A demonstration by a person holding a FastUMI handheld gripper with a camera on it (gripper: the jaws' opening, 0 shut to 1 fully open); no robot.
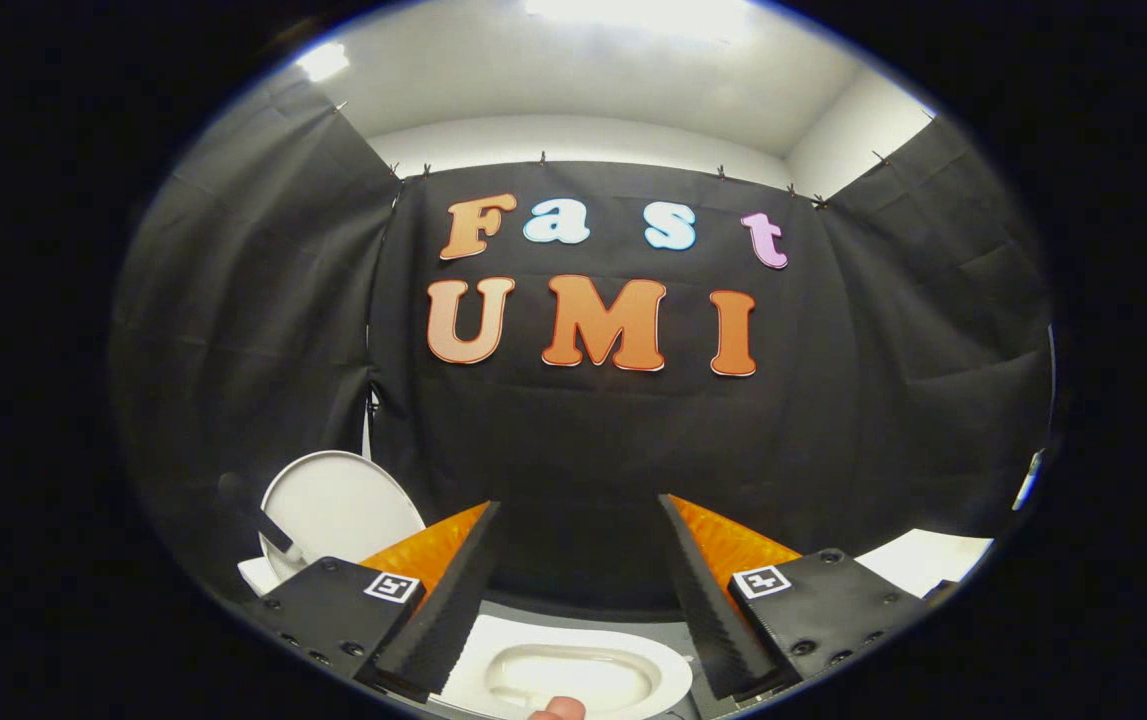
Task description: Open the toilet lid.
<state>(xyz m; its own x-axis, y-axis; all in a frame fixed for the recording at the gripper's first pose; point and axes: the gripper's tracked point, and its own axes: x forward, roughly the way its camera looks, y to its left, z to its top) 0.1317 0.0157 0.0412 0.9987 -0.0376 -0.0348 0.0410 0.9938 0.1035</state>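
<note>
1. The booth's black cloth wall [583,450] takes up most of what I see, straight ahead at 12 o'clock, well beyond the fingers
2. The toilet bowl [573,680] sits low at 6 o'clock, between and beneath the two fingers – its rim is pale and the basin shows open, no cover across it
3. A round white disc, which I take to be the toilet lid [338,510], stands off at about 9 o'clock from the claw, just beyond the left finger and apart from it; it looks tilted up rather than lying flat, so I judge the lid already raised – though I cannot be sure this disc belongs to the bowl below
4. The gripper [578,600] has its fingers spread wide, nothing between them and nothing touching them
5. A small fingertip [558,710] of a person peeks in at 6 o'clock, just below the bowl
</note>
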